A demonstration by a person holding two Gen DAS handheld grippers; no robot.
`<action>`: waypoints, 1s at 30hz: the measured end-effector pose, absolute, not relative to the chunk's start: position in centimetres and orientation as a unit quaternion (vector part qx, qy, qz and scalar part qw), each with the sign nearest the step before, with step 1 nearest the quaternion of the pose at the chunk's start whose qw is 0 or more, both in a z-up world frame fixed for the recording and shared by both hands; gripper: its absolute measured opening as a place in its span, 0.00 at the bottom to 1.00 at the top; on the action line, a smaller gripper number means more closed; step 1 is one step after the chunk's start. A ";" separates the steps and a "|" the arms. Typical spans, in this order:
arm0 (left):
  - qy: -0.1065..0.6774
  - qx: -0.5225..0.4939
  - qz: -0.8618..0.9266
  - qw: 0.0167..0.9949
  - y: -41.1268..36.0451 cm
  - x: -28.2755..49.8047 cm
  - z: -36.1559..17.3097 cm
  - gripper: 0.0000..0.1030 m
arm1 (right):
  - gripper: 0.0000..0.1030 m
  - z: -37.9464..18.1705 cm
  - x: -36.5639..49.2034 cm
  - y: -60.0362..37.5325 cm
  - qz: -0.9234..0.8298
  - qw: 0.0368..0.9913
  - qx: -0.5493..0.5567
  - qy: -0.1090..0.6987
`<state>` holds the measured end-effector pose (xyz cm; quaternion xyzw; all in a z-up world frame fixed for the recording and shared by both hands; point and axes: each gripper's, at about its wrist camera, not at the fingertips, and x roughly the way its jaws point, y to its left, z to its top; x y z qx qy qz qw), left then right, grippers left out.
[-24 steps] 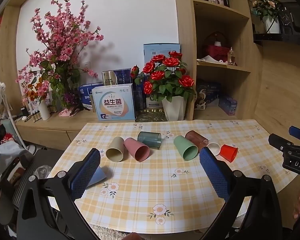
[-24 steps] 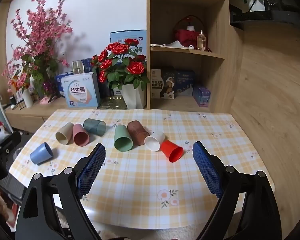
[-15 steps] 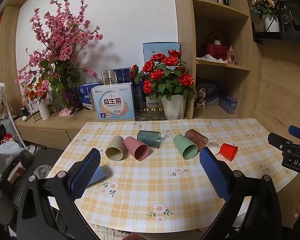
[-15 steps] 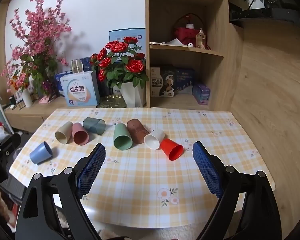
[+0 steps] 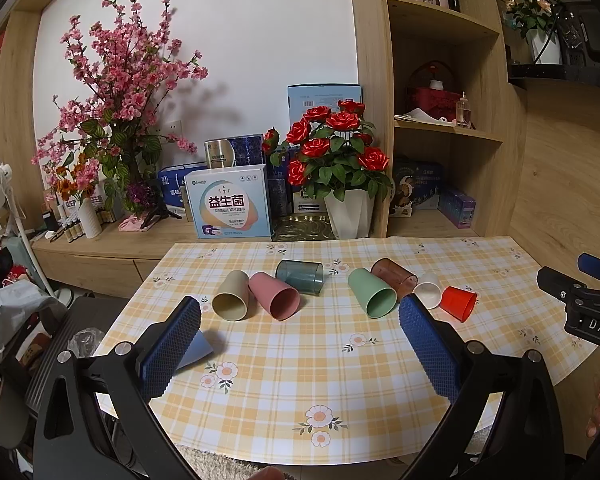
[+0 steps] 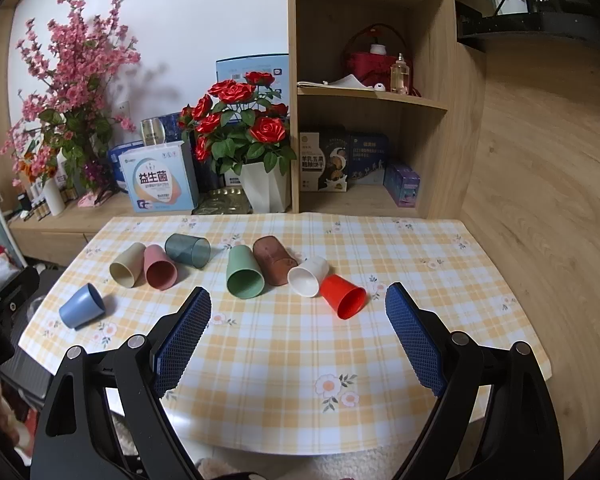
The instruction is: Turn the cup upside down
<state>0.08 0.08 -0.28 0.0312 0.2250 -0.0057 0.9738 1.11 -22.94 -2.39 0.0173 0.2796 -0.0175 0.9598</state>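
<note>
Several cups lie on their sides on the checked table (image 6: 284,356): a blue cup (image 6: 82,311) at the left, then beige (image 6: 127,265), pink (image 6: 160,267), dark teal (image 6: 188,250), green (image 6: 244,272), brown (image 6: 274,260), white (image 6: 309,276) and red (image 6: 343,296) cups. My right gripper (image 6: 298,332) is open and empty, held above the table's near half. My left gripper (image 5: 300,340) is open and empty; its left finger hides most of the blue cup (image 5: 196,348). The green cup (image 5: 372,294) and pink cup (image 5: 274,295) also show in the left wrist view.
A sideboard behind the table holds a rose pot (image 6: 266,188), a pink blossom arrangement (image 6: 72,92) and boxes (image 6: 158,186). A wooden shelf unit (image 6: 372,92) stands at the back right and a wood wall (image 6: 540,160) runs along the right. The right gripper's body (image 5: 588,308) shows at the left wrist view's right edge.
Both grippers have stayed open and drifted slightly back and up. The cups have not moved.
</note>
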 end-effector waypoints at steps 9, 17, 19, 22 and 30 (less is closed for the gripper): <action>0.225 0.031 -0.005 0.974 0.0 0.1 -0.3 0.94 | 0.83 -2.2 1.1 -22.8 -0.018 0.959 0.018 0.281; 0.225 0.030 -0.005 0.974 0.0 0.2 -0.3 0.94 | 0.83 -2.3 1.1 -22.8 -0.017 0.959 0.019 0.282; 0.225 0.031 -0.005 0.974 0.0 0.2 -0.3 0.94 | 0.83 -2.3 1.1 -22.8 -0.016 0.959 0.020 0.282; 0.225 0.030 -0.005 0.974 0.0 0.2 -0.3 0.94 | 0.83 -2.8 0.9 -22.7 -0.016 0.959 0.020 0.281; 0.225 0.030 -0.005 0.974 0.0 0.2 -0.3 0.94 | 0.83 -2.6 1.0 -22.7 -0.016 0.959 0.021 0.282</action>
